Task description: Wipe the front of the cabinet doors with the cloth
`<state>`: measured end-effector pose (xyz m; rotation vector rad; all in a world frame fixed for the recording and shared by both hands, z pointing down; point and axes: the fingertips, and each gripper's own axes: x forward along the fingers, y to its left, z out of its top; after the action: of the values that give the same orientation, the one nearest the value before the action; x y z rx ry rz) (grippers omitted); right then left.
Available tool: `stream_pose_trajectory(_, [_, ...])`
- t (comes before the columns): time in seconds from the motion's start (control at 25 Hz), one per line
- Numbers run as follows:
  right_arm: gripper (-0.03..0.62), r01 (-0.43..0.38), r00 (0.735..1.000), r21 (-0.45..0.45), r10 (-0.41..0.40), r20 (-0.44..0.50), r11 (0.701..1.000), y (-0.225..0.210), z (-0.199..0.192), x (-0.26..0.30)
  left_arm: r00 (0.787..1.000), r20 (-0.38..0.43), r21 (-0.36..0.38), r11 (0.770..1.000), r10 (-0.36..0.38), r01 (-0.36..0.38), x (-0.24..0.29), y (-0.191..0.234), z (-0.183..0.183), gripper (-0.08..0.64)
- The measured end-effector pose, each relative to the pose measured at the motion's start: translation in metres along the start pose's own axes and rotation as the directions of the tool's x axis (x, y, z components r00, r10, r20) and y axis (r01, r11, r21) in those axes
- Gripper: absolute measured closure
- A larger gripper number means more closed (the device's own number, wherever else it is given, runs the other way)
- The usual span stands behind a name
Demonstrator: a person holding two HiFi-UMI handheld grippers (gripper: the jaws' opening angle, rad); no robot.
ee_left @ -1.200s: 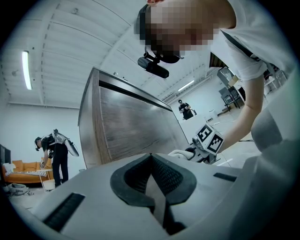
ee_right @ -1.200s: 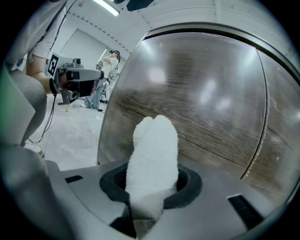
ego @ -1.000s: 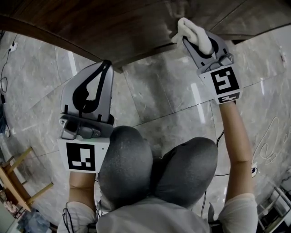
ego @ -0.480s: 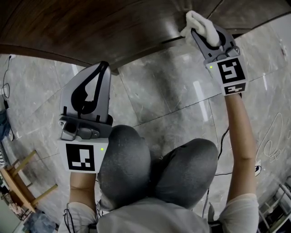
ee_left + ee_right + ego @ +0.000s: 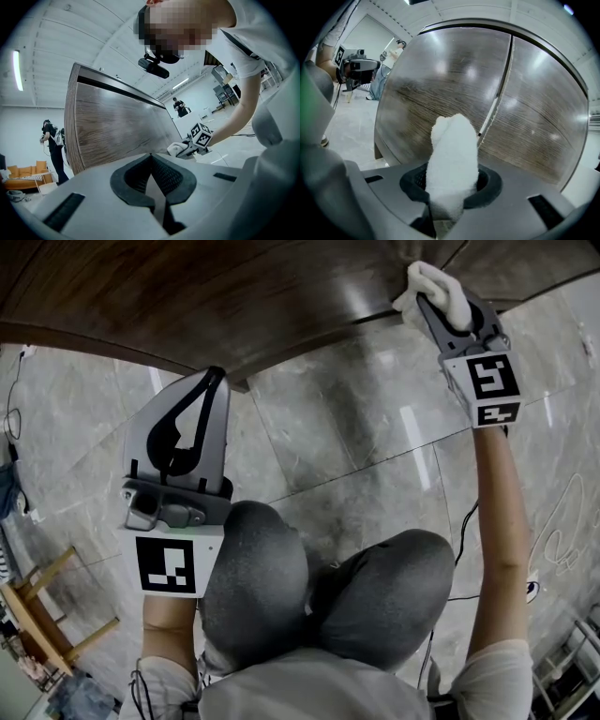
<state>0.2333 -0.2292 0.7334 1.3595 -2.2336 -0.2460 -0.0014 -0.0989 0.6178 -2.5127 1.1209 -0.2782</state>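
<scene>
A dark wood-grain cabinet [image 5: 216,296] fills the top of the head view. My right gripper [image 5: 433,298] is shut on a white cloth [image 5: 433,289] whose tip rests against the lower edge of the cabinet doors near the seam between two doors [image 5: 501,89]. In the right gripper view the cloth [image 5: 452,164] stands up between the jaws in front of that seam. My left gripper [image 5: 214,381] is shut and empty, held low over the floor, apart from the cabinet. In the left gripper view the cabinet front [image 5: 117,126] and the right gripper [image 5: 190,146] with the cloth [image 5: 176,149] show ahead.
Grey marble floor tiles [image 5: 356,437] lie under the cabinet. The person's knees [image 5: 319,587] sit between the arms. A wooden stool [image 5: 37,606] stands at the lower left. Cables [image 5: 553,540] run at the right. Other people [image 5: 51,140] stand in the distance.
My right gripper with the cloth has slid to the right along the lower edge of the cabinet doors. The left gripper has stayed in place.
</scene>
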Motion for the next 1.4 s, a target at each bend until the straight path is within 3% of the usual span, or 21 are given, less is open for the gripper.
stream_pose_trajectory(0.36, [0.457,0.055,0.998,0.033,-0.054,-0.022,0.998,-0.005,-0.009,0.003,0.997,-0.028,-0.039,0.997,-0.07,0.069,0.012,0.001,-0.03,0.541])
stream_pose_trajectory(0.6, [0.457,0.114,0.993,0.075,-0.111,-0.039,0.991,-0.011,-0.005,-0.005,0.998,0.066,-0.061,0.998,-0.016,0.02,0.033,0.006,-0.013,0.541])
stream_pose_trajectory(0.96, [0.457,0.122,0.987,0.137,-0.106,-0.117,0.983,-0.017,0.065,-0.074,0.989,-0.005,-0.109,0.984,-0.146,0.144,0.034,-0.009,0.091,0.541])
stream_pose_trajectory(1.2, [0.457,0.106,0.982,0.135,-0.083,-0.167,0.985,-0.026,0.131,-0.128,0.989,-0.017,-0.14,0.98,-0.148,0.144,0.03,0.013,0.177,0.541])
stream_pose_trajectory(1.4, [0.457,0.063,0.989,0.079,-0.052,-0.138,0.995,-0.029,0.218,-0.161,0.99,-0.009,-0.139,0.981,-0.139,0.136,0.016,0.055,0.255,0.541])
